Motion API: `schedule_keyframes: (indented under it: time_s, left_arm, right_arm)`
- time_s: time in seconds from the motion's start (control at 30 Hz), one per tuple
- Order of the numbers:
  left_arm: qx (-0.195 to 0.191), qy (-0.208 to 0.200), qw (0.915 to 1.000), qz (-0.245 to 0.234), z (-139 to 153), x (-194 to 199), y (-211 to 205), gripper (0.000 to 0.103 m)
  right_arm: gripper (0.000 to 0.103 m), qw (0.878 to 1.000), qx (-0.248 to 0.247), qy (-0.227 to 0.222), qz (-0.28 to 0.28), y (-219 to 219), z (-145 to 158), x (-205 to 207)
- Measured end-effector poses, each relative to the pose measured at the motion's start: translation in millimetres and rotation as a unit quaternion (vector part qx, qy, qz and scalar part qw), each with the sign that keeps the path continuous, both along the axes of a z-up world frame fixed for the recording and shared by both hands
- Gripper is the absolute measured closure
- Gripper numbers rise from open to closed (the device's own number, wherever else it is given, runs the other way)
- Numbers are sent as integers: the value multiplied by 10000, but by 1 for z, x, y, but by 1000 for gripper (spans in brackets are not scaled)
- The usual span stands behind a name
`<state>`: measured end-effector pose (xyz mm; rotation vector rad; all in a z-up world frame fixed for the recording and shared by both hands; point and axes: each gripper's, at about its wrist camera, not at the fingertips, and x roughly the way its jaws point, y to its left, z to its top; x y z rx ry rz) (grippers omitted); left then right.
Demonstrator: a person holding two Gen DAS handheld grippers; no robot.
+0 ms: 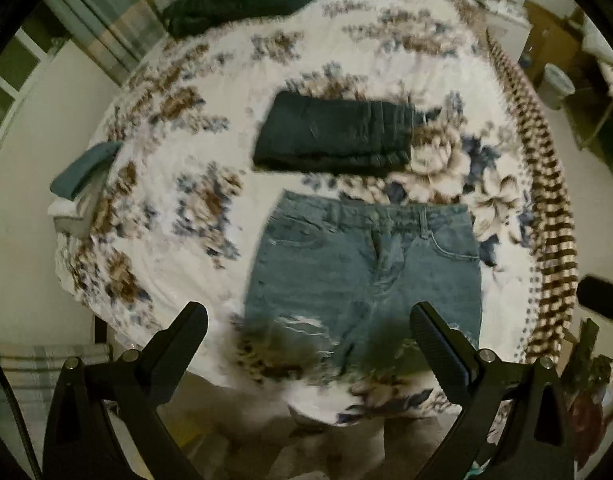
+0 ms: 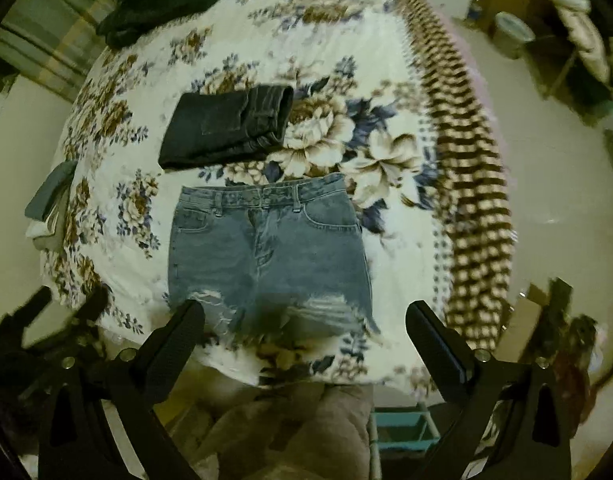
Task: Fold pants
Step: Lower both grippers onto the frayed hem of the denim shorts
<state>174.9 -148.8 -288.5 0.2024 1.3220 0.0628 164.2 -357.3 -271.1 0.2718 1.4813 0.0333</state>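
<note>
Both my left gripper (image 1: 308, 322) and right gripper (image 2: 305, 318) hang released, grasping nothing. Light denim shorts (image 2: 266, 256) lie flat on the floral bedspread (image 2: 334, 148), folded dark jeans (image 2: 226, 126) just beyond.

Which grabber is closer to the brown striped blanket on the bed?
Right. The right gripper hovers close by the striped blanket; the left gripper is farther left, toward the denim shorts' other side.

The left gripper (image 1: 308, 322) is formed by two matte black wedge-shaped fingers (image 1: 436, 342) faced with ribbed pads and fastened with silver screws. The right gripper (image 2: 305, 320) is built alike, with textured black fingers (image 2: 178, 336).
</note>
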Motion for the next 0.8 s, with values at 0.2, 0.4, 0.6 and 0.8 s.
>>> schedule_keyframes:
  time_s: [0.2, 0.4, 0.6, 0.8]
  left_arm:
    - [127, 334, 9993, 96, -101, -1, -64, 0]
    - [-173, 1087, 9931, 409, -202, -21, -110, 0]
    - [-611, 1442, 9850, 724, -247, -37, -131, 0]
    - [-693, 1508, 9841, 636, -261, -43, -150, 2]
  right_arm:
    - [26, 9971, 263, 342, 626, -38, -109, 45]
    - [28, 9860, 680, 894, 1234, -47, -216, 73]
    - [28, 9734, 1267, 1325, 1372, -40, -283, 99]
    - [28, 9666, 1386, 1499, 1553, -21, -308, 108]
